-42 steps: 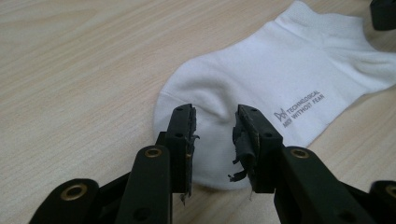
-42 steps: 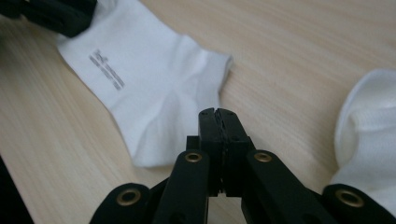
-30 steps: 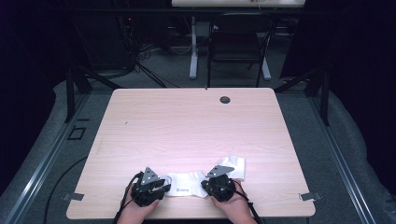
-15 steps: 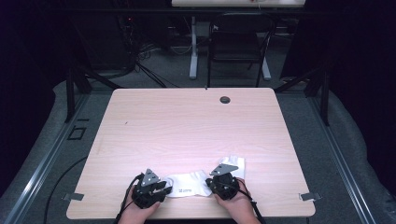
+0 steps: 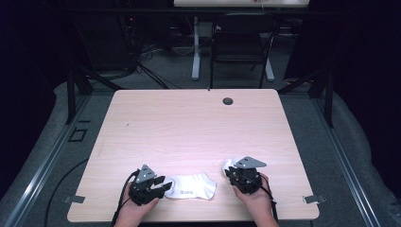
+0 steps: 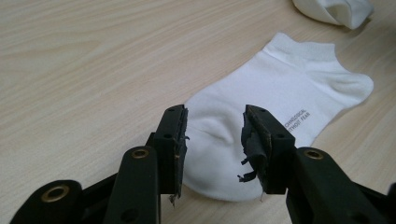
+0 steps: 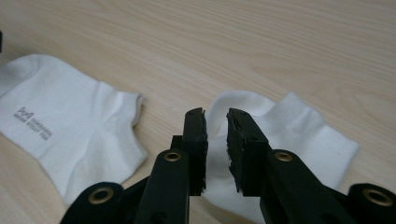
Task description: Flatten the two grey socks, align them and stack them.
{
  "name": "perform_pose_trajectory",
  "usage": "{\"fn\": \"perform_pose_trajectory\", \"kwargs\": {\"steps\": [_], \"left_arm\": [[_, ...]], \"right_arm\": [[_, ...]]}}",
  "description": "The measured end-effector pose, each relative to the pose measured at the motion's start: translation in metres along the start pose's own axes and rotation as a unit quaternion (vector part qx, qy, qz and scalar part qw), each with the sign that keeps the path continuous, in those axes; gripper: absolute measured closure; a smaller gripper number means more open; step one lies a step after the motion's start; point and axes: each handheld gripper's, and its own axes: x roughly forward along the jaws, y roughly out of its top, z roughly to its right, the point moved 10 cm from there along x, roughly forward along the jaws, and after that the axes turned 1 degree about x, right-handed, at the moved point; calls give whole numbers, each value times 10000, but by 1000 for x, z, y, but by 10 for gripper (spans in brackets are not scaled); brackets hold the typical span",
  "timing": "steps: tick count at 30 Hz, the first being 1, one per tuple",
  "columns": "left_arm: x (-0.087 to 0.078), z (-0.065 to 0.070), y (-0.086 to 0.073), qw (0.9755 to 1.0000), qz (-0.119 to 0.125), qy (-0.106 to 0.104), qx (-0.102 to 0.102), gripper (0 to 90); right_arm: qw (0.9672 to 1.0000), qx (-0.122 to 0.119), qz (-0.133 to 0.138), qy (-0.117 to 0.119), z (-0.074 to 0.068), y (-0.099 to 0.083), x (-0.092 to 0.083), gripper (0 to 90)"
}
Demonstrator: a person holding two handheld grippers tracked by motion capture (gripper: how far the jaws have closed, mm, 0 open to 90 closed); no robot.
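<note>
While both grippers hover low over the near edge of the table [image 5: 189,123], the flat sock [image 5: 191,187] lies between them, its toe between the left gripper [image 6: 215,140]'s parted jaws. The right gripper [image 7: 217,140]'s jaws, just opened, stand slightly apart above the crumpled sock [image 7: 289,135], gripping nothing

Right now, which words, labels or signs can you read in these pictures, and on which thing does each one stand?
"...CHNOLOGICAL ...THOUT FEAR": small grey print, partly hidden, on the flat white sock.
A small logo and two lines on that sock in the right gripper view: too blurred to read.
The second sock: no print to see.
</note>
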Motion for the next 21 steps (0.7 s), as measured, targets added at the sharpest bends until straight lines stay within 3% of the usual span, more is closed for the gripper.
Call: {"fn": "perform_pose_trajectory", "kwargs": {"steps": [5, 13, 16, 21], "left_arm": [[1, -2, 1, 10000, 22, 3, 34, 580], [2, -4, 3, 10000, 53, 24, 33, 569], [3, -6, 4, 10000, 50, 17, 56, 564], [3, -8, 8, 9999, 102, 1, 9, 559]], "right_arm": [[9998, 91, -70, -144, 11, -3, 2, 744], [9989, 0, -424, -181, 10, -13, 21, 692], [9977, -53, -669, -131, 9, -17, 34, 721], [9978, -98, -663, 24, 6, -10, 42, 730]]}}
